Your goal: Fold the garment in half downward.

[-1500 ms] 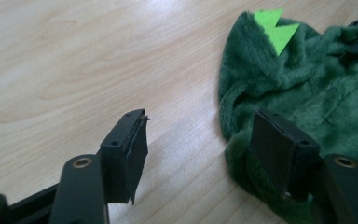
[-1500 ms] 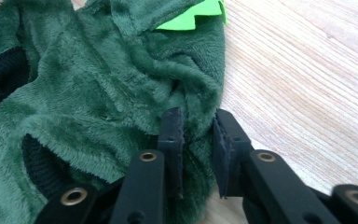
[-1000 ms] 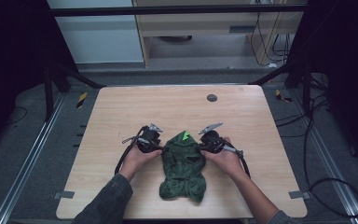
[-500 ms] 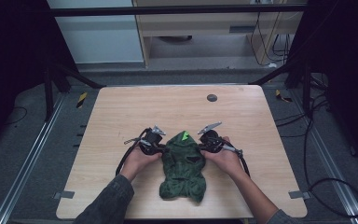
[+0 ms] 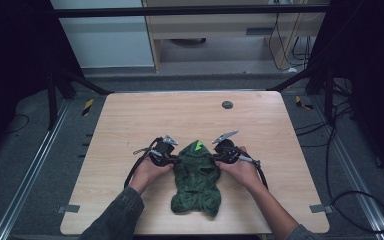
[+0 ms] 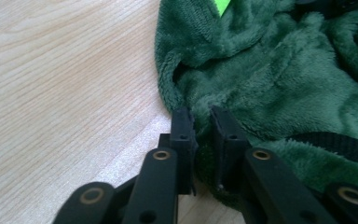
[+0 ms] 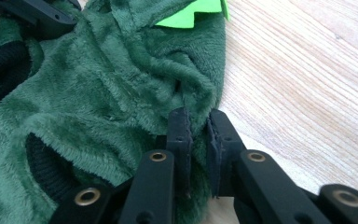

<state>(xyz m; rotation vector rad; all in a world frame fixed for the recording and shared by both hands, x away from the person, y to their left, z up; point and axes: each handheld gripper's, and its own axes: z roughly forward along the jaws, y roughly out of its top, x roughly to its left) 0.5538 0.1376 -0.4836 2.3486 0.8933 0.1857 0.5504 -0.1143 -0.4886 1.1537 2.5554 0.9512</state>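
Observation:
A dark green fleece garment (image 5: 196, 177) with a bright green spike (image 5: 198, 146) at its far end lies on the wooden table (image 5: 190, 115), near the front middle. My left gripper (image 5: 172, 159) holds its left edge, the jaws pinched on a fold of the green fleece (image 6: 242, 84). My right gripper (image 5: 219, 156) grips the opposite edge, jaws closed on the plush fabric (image 7: 121, 79). A green spike (image 7: 191, 16) shows at the top of the right gripper view. Black ribbed cuffs (image 7: 2, 70) lie further along the garment.
A small dark round disc (image 5: 227, 105) sits on the table near its far edge. Cables trail from both grippers toward the front. Metal rails and frame posts flank the table, with a cabinet and wires behind.
Both grippers and the garment have shifted a little toward the far side of the table; the grip on each edge stays the same.

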